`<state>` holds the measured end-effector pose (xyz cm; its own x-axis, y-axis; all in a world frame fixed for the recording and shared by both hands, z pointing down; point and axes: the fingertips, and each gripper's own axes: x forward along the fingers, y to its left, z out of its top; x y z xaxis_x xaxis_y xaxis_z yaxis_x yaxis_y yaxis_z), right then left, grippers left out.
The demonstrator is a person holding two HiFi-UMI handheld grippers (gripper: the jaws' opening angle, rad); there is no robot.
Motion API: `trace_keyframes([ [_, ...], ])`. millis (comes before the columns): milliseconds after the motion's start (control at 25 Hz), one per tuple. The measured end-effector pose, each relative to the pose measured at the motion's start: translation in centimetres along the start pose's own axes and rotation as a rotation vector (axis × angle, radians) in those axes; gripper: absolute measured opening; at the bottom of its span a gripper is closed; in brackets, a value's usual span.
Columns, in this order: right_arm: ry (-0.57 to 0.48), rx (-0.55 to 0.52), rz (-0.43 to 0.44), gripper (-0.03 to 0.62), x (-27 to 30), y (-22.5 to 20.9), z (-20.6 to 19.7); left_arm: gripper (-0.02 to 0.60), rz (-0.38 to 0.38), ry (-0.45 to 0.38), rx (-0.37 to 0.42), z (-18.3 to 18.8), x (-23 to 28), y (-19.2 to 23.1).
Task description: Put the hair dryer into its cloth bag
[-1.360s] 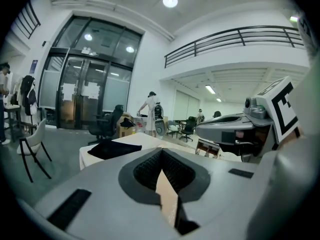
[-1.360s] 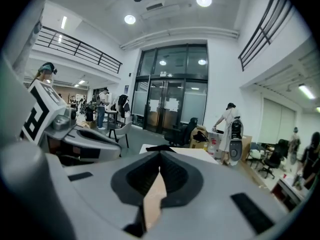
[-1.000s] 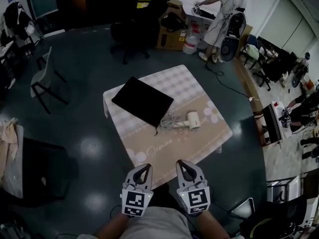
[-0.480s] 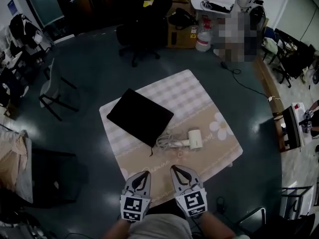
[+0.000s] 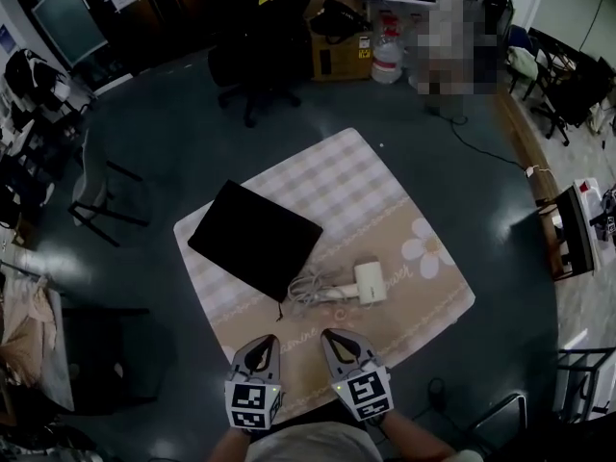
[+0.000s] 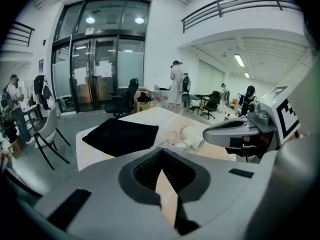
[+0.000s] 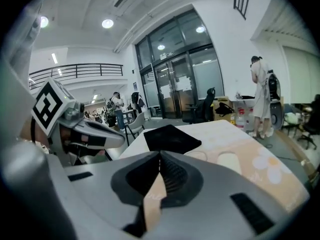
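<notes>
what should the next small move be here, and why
Probably open the right gripper and reach forward to the hair dryer. Both it and the left gripper are shut and empty at the near edge of the table, and the dryer lies untouched just ahead, right of the flat black cloth bag.

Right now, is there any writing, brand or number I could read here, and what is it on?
Cursive script on the tablecloth: too blurred to read.
Label on the cardboard box: too small to read.
Cubes on the left gripper and right gripper: square patterns, no letters.
Hair dryer, cloth bag: no print visible.
</notes>
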<state>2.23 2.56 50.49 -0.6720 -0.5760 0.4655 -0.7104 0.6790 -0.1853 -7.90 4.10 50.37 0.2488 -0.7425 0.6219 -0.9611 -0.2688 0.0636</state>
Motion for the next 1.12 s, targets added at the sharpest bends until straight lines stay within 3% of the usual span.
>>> trace_keyframes([
  [440, -0.016, 0.032, 0.006, 0.015, 1.8, -1.6, 0.1, 0.008, 0.032, 0.077, 0.093, 0.7, 6.7, 4.9],
  [640, -0.002, 0.048, -0.047, 0.015, -1.8, -4.1, -2.6, 0.008, -0.009, 0.122, 0.166, 0.8, 10.3, 2.9],
  [880, 0.000, 0.100, -0.114, 0.015, -1.8, -5.7, -2.8, 0.008, -0.102, 0.208, 0.184, 1.8, 14.5, 3.9],
  [1040, -0.017, 0.135, -0.164, 0.015, -5.1, -6.1, -5.5, 0.011, -0.194, 0.345, 0.242, -1.8, 15.5, 1.0],
  [1120, -0.019, 0.158, -0.184, 0.015, -5.2, -6.5, -5.7, 0.017, -0.233, 0.403, 0.224, -1.8, 16.8, 1.5],
])
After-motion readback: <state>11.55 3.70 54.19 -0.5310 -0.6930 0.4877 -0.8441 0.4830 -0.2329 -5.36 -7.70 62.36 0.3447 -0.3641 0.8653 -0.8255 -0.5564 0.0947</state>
